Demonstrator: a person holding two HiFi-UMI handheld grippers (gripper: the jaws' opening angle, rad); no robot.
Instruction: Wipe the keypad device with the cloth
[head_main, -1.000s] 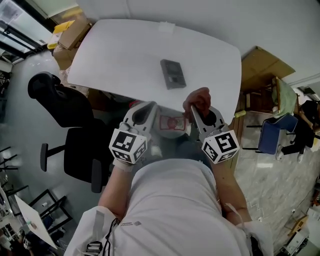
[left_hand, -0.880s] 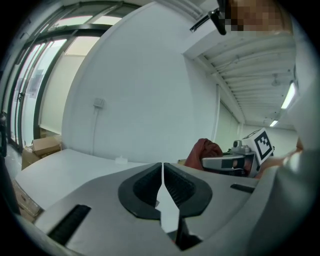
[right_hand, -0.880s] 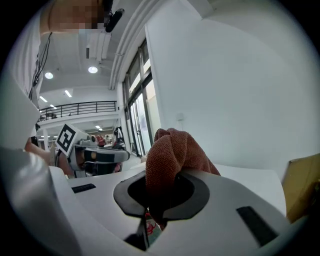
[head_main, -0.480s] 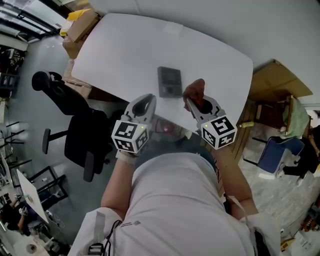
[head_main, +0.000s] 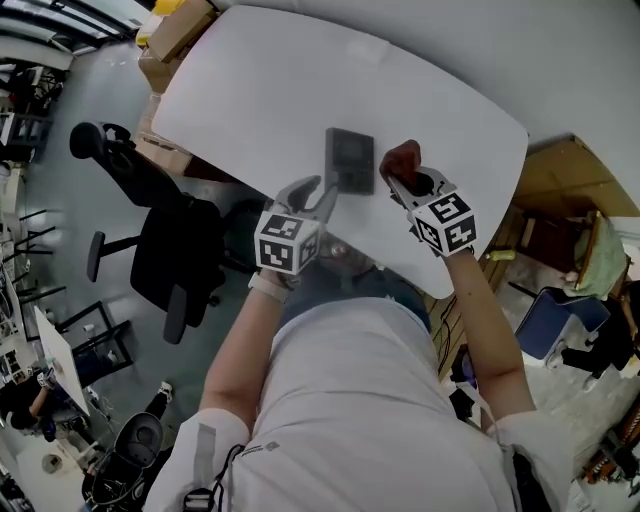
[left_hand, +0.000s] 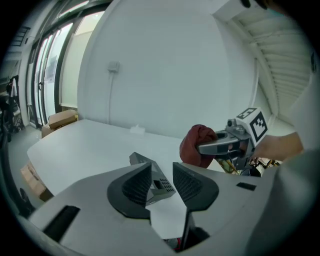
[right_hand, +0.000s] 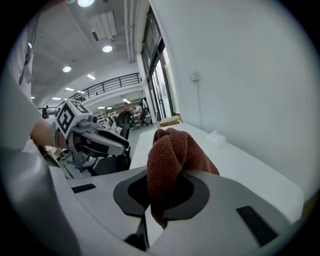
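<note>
The dark grey keypad device (head_main: 350, 160) lies flat on the white table (head_main: 250, 90), near its front edge. My left gripper (head_main: 318, 196) hovers at the device's near left corner. Its jaws have just been opening and now stand apart with nothing between them; the device (left_hand: 156, 181) shows through the gap of the left gripper (left_hand: 161, 172). My right gripper (head_main: 405, 178) is shut on a bunched red-brown cloth (head_main: 400, 157) just right of the device. In the right gripper view the cloth (right_hand: 172, 150) rises out of the right gripper (right_hand: 160, 200).
A black office chair (head_main: 150, 250) stands left of the table, with cardboard boxes (head_main: 180, 25) at the far left corner. Wooden furniture (head_main: 570, 170) and a blue chair (head_main: 560, 320) are on the right. A small white object (left_hand: 136, 129) sits at the table's far edge.
Both grippers have moved forward and down from the table's front edge to the device. The left jaws have gone from shut to open. The cloth now sits beside the device's right side.
</note>
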